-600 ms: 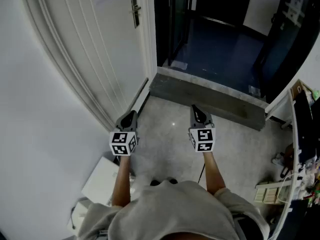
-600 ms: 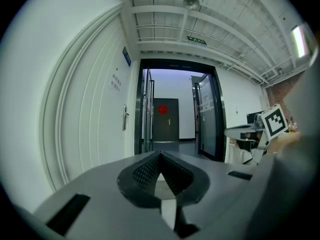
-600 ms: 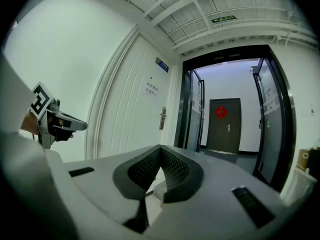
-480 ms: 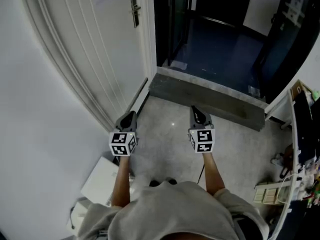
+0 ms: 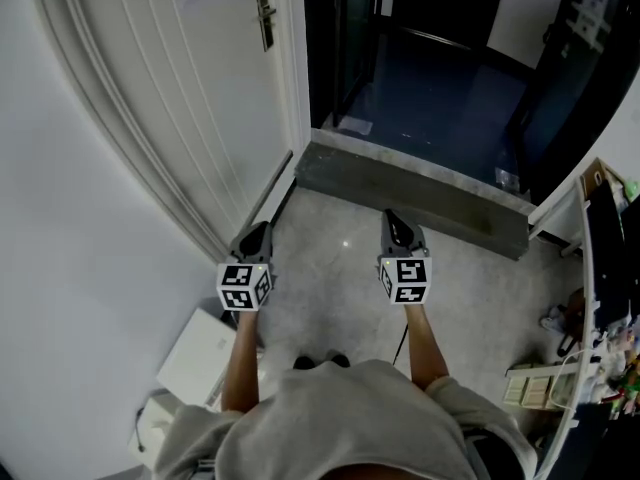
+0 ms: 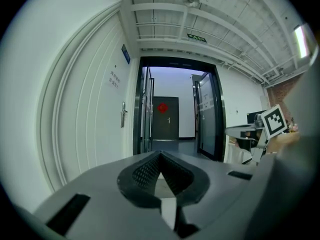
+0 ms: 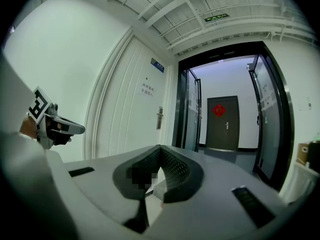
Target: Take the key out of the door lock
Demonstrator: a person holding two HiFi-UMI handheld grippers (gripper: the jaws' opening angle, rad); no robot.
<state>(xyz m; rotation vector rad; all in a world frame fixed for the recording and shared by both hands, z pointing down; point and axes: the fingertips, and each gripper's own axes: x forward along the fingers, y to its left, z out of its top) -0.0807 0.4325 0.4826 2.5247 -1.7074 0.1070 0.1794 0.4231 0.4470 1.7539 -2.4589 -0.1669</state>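
A white door [image 5: 200, 88] stands open at the left with a metal lock plate and handle [image 5: 263, 16] near its edge. That lock plate [image 6: 123, 115] also shows in the left gripper view, and again [image 7: 159, 118] in the right gripper view; no key can be made out at this distance. My left gripper [image 5: 256, 236] is held level near the door's foot, well short of the lock, jaws shut and empty. My right gripper [image 5: 393, 224] is beside it, over the floor, also shut with nothing in it.
A grey stone threshold [image 5: 410, 196] crosses the doorway into a dark corridor [image 5: 440, 78]. A white box [image 5: 195, 353] lies on the floor at lower left. A desk edge with cluttered items [image 5: 590, 348] is at the right. A far dark door [image 7: 222, 123] closes the corridor.
The whole view has shifted slightly: the door lock sits a little higher and further left in the head view. Both grippers keep the same pose.
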